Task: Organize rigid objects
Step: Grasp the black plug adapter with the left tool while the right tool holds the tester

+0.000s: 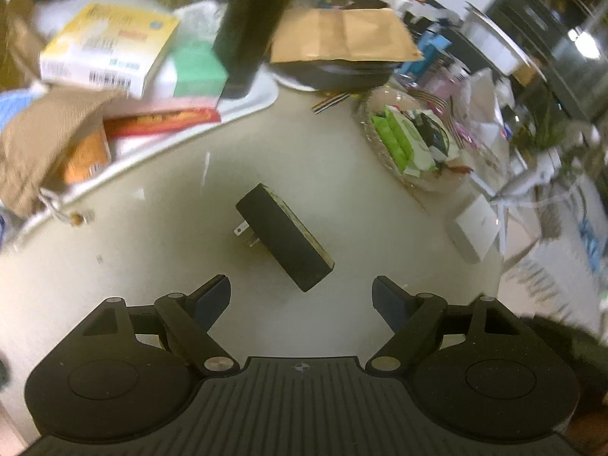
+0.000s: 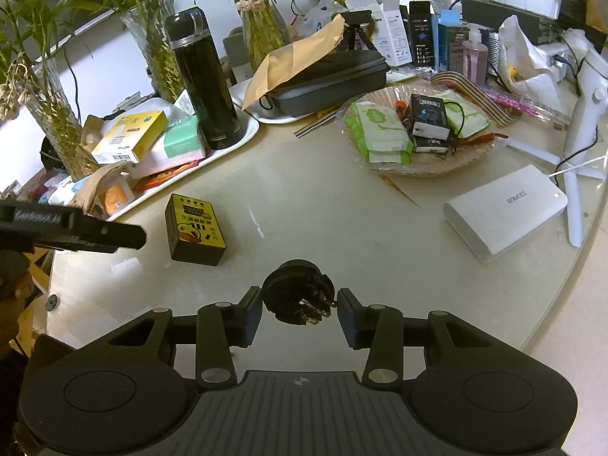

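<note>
Meanwhile, left tongs [image 1: 301,296] gape empty; right tongs [image 2: 299,309] pinch the round plug [image 2: 298,290].

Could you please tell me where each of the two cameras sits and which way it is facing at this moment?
Left wrist: on the left claw, looking down at the black plug adapter on the table; its open fingers show.
Right wrist: on the right claw, looking down across the table; its fingers flank a round black plug; the left claw's arm enters at the left.
Shared: the adapter, the black flask, the white tray, the glass dish and the white power bank.
</note>
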Tool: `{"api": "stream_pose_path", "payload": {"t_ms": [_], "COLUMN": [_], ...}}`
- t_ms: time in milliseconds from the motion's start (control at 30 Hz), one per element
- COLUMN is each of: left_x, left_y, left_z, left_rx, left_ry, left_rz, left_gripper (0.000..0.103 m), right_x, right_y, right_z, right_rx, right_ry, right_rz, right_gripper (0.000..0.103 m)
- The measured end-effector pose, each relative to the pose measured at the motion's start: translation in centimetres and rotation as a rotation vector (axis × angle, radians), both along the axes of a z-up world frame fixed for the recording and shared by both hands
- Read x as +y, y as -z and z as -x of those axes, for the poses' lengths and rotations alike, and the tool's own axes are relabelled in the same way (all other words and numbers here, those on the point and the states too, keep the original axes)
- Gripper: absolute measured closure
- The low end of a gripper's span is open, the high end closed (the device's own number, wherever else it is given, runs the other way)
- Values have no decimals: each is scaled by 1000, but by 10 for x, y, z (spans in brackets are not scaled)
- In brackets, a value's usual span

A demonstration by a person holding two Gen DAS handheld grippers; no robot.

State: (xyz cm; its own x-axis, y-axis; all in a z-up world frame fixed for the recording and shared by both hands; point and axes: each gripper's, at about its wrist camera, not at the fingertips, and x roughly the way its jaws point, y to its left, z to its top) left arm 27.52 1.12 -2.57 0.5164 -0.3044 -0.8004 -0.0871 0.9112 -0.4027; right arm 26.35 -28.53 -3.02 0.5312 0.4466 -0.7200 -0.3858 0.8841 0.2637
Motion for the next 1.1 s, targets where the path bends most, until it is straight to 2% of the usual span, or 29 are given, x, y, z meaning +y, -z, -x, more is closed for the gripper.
{"api": "stream_pose_path", "payload": {"t_ms": [267,400,567,733,767,933,1067,1100], "left_x": [20,25,28,31,32,31,30,31], "left_y": [23,38,56,70,72,77,80,81], "left_z": [-18,-24,-30,-35,-35,-37,-38,-37], "left_rx": [101,143,177,188,189,188,188,191], "left_ry": [-162,-223,-302,-369,-376,-397,-395,-393], "left_rz": [200,327,425,490,500,502,497,495], "left_gripper": [22,31,40,44,48,53,75,77], "right_x": [0,0,2,2,1,1,2,2], "right_y": [0,-1,-1,-1,-1,0,0,1], "right_z": [0,0,1,1,1,1,1,1], "right_rx": [0,1,4,5,6,10,11,10], "right_ry": [-5,0,-10,-13,-12,-11,-13,-12], "right_rz": [-1,-6,-10,-16,-18,-18,-10,-8], "right_gripper": [57,57,57,57,57,57,57,57]}}
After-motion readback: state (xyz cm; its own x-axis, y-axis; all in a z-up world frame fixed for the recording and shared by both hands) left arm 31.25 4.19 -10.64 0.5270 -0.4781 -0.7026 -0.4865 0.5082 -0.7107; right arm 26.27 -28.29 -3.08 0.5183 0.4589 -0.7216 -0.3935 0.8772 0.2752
